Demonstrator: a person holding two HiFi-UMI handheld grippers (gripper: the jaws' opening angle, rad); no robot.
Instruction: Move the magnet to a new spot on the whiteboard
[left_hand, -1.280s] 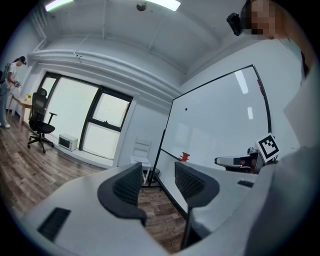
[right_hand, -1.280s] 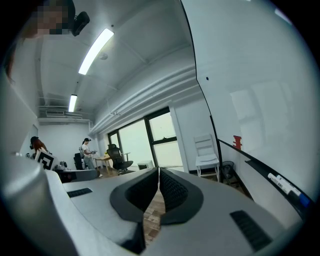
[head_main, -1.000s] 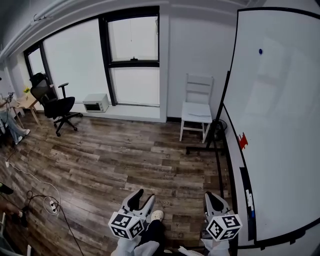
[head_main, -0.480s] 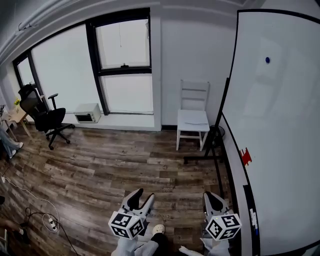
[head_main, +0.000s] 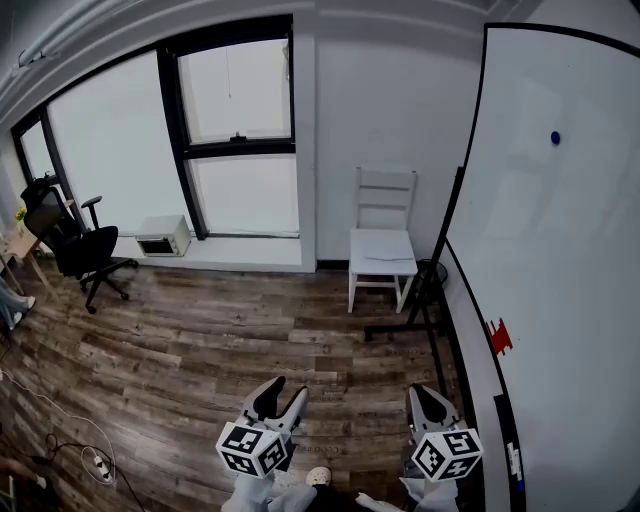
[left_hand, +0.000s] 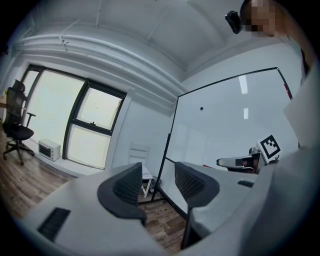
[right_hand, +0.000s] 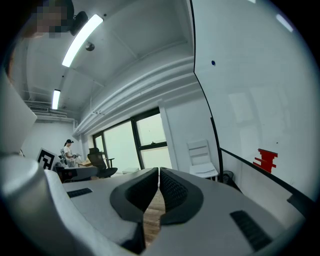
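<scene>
- the blue magnet (head_main: 555, 137) sat high on the whiteboard (head_main: 570, 300), toward its top edge, well apart from both grippers.
- the left gripper (head_main: 283, 392) had its jaws wide apart, empty.
- the right gripper (head_main: 428, 393) had its jaws closed together, holding nothing.

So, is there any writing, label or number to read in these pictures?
No readable words anywhere.
The left gripper and right gripper: square black-and-white patterns, not text.
The red mark on whiteboard: no letters legible.
The pen below it: label too small.
</scene>
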